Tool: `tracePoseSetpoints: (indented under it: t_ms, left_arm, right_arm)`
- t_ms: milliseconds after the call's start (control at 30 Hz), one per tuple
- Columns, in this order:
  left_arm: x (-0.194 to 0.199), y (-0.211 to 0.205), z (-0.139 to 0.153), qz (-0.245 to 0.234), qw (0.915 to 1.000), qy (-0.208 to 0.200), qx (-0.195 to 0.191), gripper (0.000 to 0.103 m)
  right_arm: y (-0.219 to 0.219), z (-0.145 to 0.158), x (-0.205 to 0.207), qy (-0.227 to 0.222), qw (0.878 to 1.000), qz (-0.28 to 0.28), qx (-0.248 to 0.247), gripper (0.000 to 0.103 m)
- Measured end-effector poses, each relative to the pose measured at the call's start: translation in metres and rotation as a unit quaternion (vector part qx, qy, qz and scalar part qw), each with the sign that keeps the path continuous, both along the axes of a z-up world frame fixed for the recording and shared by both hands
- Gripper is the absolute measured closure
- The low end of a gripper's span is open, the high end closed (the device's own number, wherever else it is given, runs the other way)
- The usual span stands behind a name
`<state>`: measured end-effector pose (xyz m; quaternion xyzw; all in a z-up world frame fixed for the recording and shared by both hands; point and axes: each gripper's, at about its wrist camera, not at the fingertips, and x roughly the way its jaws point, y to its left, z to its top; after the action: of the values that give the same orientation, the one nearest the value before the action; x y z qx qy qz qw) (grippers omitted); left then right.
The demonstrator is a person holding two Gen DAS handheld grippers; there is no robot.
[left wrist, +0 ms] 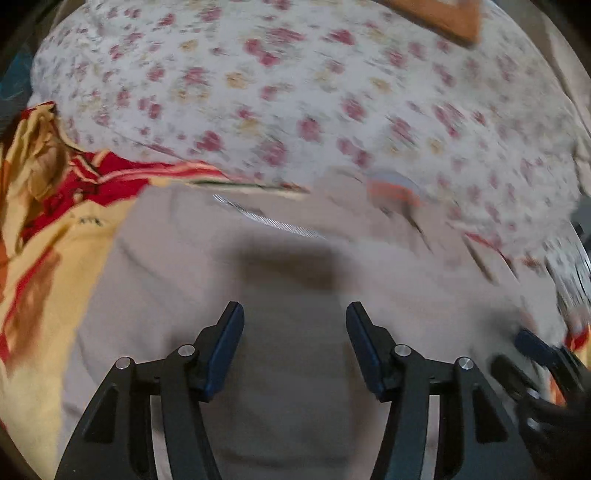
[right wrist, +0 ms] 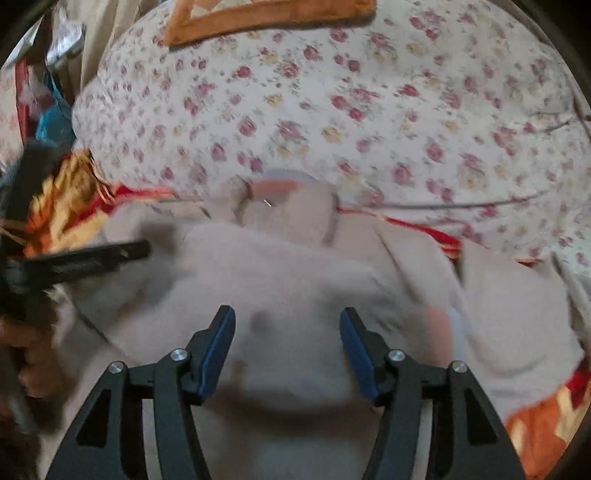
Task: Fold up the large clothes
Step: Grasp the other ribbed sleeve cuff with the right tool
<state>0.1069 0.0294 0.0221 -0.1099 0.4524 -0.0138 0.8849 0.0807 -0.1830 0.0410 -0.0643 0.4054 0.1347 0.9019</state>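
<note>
Floral bedding (left wrist: 314, 92) covers the bed that serves as the work surface, and everything else is placed against it. On its near side lies a large pale beige garment (left wrist: 288, 258), spread loosely, with an orange-and-grey collar patch (left wrist: 393, 190) at the edge closest to the floral bedding. A red and yellow cloth (left wrist: 55, 221) sits under and to the left of the garment, also on the near side of the bedding. At the bedding's far edge an orange-bordered mat (right wrist: 266, 18) shows.

The left gripper (left wrist: 294, 314) hovers over the garment's middle with its jaws apart and nothing between them; cloth passes only underneath. The right gripper (right wrist: 287, 317) is likewise parted and empty above the garment, a rumpled sleeve (right wrist: 509, 317) lying to its right. Both views are blurred by motion, so fine creases cannot be read.

The step in hand looks like reaching for a new hold before a fold. To do it well, each gripper should probably take a single layer at a matching edge or corner, pinching only the beige fabric and not the red and yellow cloth beneath. Lifting evenly and keeping the edge taut would let the fold land flat; the bunched sleeve likely needs smoothing inward first.
</note>
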Motion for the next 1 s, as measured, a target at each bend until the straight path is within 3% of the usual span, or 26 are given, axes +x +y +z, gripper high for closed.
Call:
tracePoseSetpoints:
  t_ms: [67,133,167,300,433,533,567,633,733,800,900,1000]
  left_arm:
    - [-0.005,-0.021,-0.017,-0.018,0.9990,0.029,0.030,0.051]
    - [-0.009,-0.035,-0.017,-0.022,0.9966,0.010,0.078,0.048]
    - [-0.008,-0.037,-0.017,-0.022,0.9964,0.012,0.081,0.045]
    - [0.000,-0.032,-0.019,-0.025,0.9985,0.015,0.045,0.033]
    - [-0.006,-0.035,-0.019,-0.027,0.9982,0.009,0.054,0.033]
    - [-0.018,-0.032,-0.013,-0.029,0.9987,0.013,0.041,0.033]
    - [-0.023,-0.030,-0.008,-0.031,0.9991,0.010,0.028,0.033]
    - [-0.025,-0.028,-0.002,-0.032,0.9994,-0.002,0.012,0.033]
    - [-0.021,-0.027,0.003,-0.027,0.9995,-0.011,0.014,0.033]
    - [-0.019,-0.024,0.007,-0.019,0.9996,-0.014,0.017,0.033]
    - [-0.017,-0.010,0.015,0.010,0.9994,-0.026,0.021,0.033]
    - [-0.018,0.014,0.024,0.055,0.9973,-0.044,0.021,0.033]
  right_arm:
    - [-0.009,-0.028,0.011,0.061,0.998,0.002,0.005,0.036]
    - [-0.015,-0.029,0.013,0.053,0.998,0.008,0.011,0.036]
    - [-0.013,-0.029,0.014,0.052,0.999,0.010,0.004,0.034]
    - [-0.009,-0.033,0.012,0.035,0.999,0.011,-0.013,0.033]
    - [-0.005,-0.030,0.008,0.037,0.999,0.010,-0.023,0.033]
    - [-0.009,-0.008,-0.003,0.015,1.000,-0.006,-0.025,0.043]
    - [-0.021,0.010,-0.012,-0.013,1.000,-0.008,-0.013,0.042]
    - [-0.049,0.038,-0.024,-0.062,0.997,-0.030,-0.030,0.028]
    - [-0.118,0.064,-0.031,-0.104,0.987,-0.096,-0.073,0.026]
    - [-0.178,0.075,-0.037,-0.124,0.974,-0.164,-0.099,0.026]
    - [-0.257,0.077,-0.041,-0.112,0.964,-0.217,-0.105,0.027]
    - [-0.298,0.078,-0.040,-0.092,0.966,-0.199,-0.138,0.027]
